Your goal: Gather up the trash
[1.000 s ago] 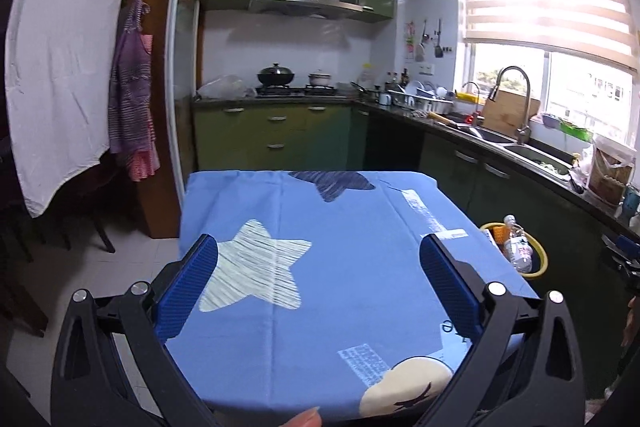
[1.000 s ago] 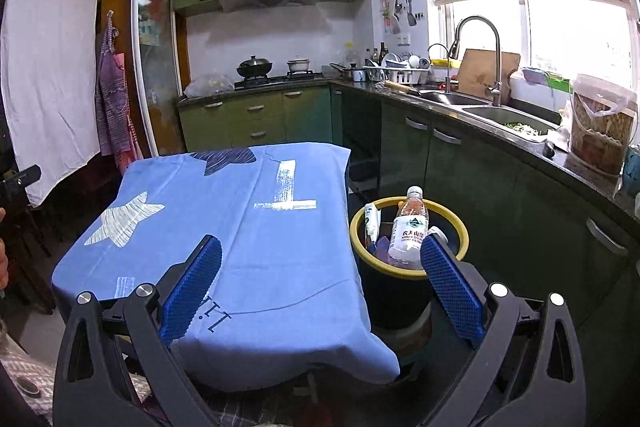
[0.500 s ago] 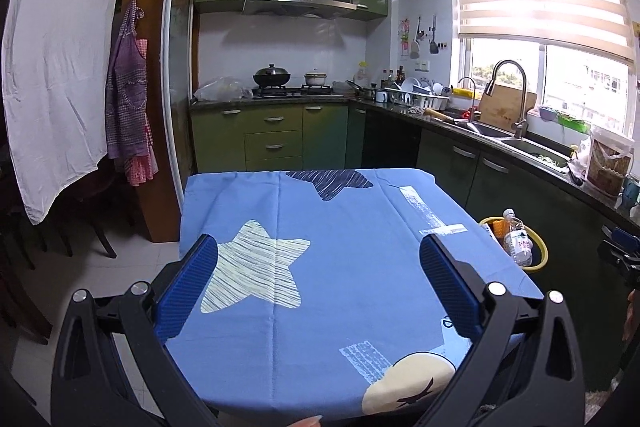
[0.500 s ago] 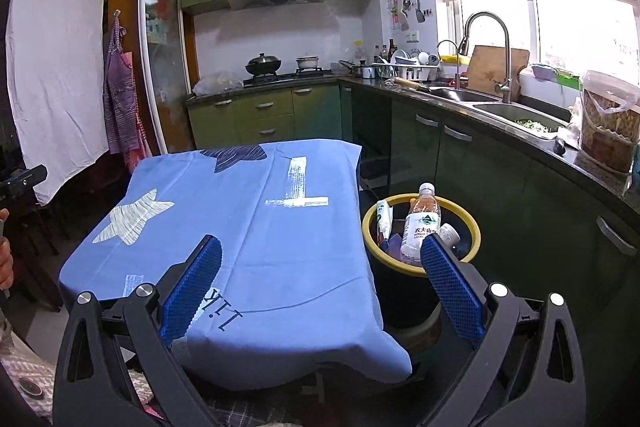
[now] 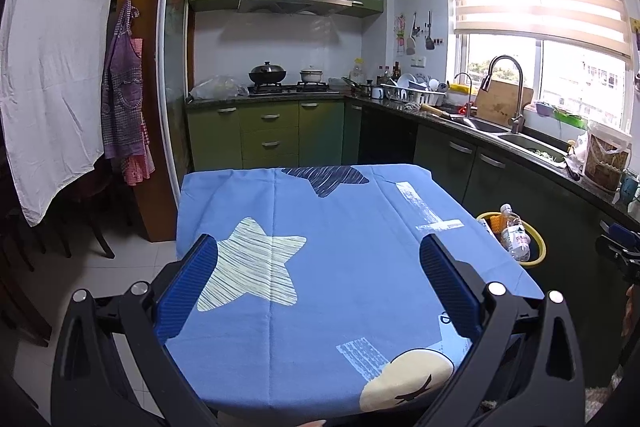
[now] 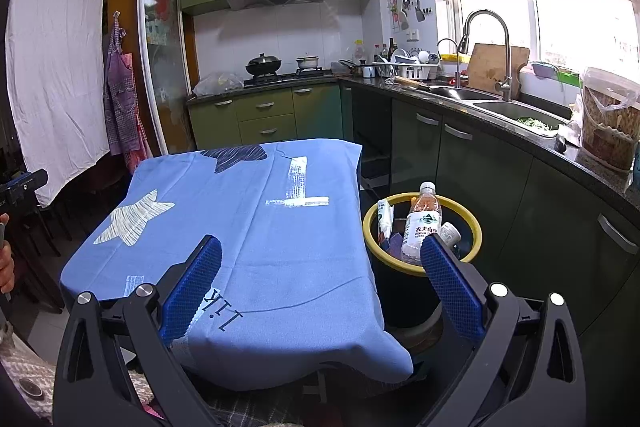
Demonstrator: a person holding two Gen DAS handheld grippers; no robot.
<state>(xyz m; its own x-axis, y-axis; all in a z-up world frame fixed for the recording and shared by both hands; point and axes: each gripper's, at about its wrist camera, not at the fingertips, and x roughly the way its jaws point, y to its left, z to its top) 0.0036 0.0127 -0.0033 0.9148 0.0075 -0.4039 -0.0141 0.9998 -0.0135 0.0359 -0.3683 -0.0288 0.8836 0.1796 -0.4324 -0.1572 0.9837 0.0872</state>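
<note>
1. Since the bin [image 6: 422, 233] has slid up and rightwards in the right wrist view over the last second, from ahead of the right fingers [image 6: 450, 277] to partly behind the tip of the outer one, the right gripper [image 6: 320, 281] appears to have drawn back and lifted a little.
2. Inside the bin stand a bottle [image 6: 422, 227] with a white cap, a tube [image 6: 385, 217] leaning on the rim on the desk's side, and a small white container [image 6: 451, 234] beside the bottle; all were already there a second ago.
3. Seen from the left wrist, the same bin [image 5: 538, 247] sits beyond and outside the right-hand finger, just off the edge of the desk [image 5: 340, 227].
4. Nothing lies on the blue cloth between or ahead of either pair of fingers; the printed stars and letters are only pattern.
5. Both pairs of fingers are spread wide and carry nothing: the left gripper [image 5: 320, 283] hovers over the near end of the desk, a touch higher than before.
6. My reading: collecting is done or nearly so, with every visible piece of trash in the bin and both grippers backing off.
7. If more trash exists, it is outside these views; next would be a look around rather than a grasp.
</note>
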